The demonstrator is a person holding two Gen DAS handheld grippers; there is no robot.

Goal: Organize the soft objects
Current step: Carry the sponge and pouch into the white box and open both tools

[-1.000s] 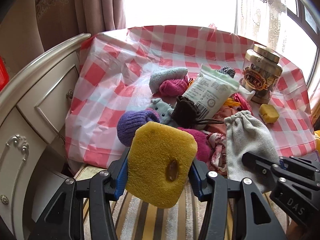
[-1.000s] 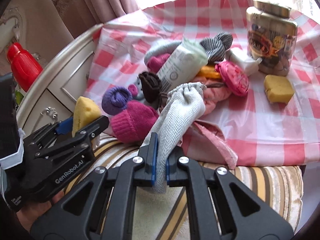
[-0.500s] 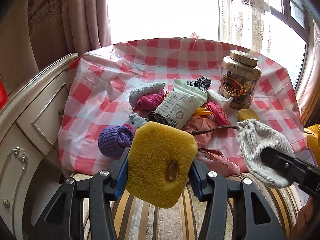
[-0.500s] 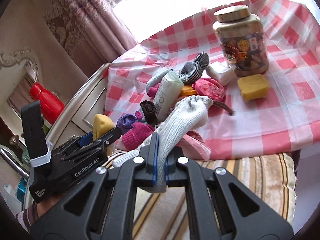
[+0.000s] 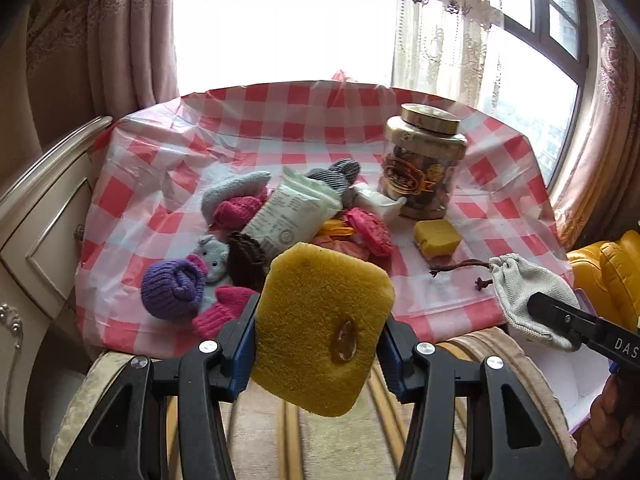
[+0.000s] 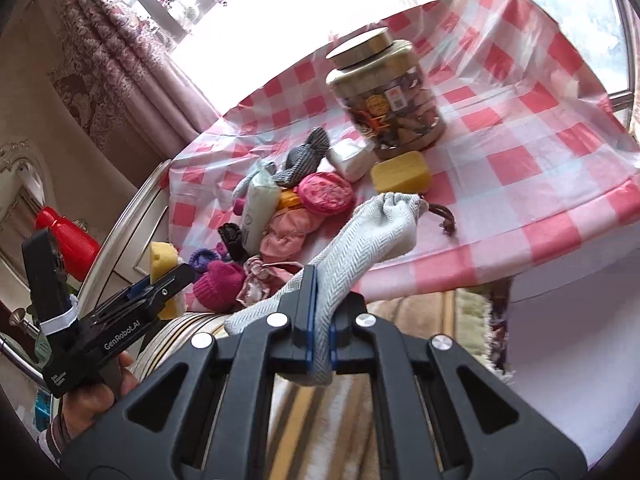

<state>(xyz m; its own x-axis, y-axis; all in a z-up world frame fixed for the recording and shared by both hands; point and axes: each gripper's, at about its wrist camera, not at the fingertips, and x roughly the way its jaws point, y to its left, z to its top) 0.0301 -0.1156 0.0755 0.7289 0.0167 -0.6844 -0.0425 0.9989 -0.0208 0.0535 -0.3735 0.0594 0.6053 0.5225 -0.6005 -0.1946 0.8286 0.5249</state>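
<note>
Your left gripper (image 5: 318, 354) has its fingers clamped on the sponge's (image 5: 322, 328) side edges, so it stands broad face to the camera, long axis roughly upright, clear of the bench (image 5: 500, 220). Your right gripper (image 6: 319, 326) pinches the pouch (image 6: 360, 240) low down, its mouth pointing away toward the jar (image 6: 386, 96), cord (image 6: 442, 216) trailing.

A gold-lidded clear jar (image 5: 425, 160) of snacks stands upright on the red-and-white checked tablecloth (image 5: 168, 152). A cream cabinet (image 5: 36, 216) sits to the left, with a red bottle (image 6: 68, 236) beyond. Patterned pink curtains (image 5: 124, 40) frame the bright window (image 5: 288, 28).
</note>
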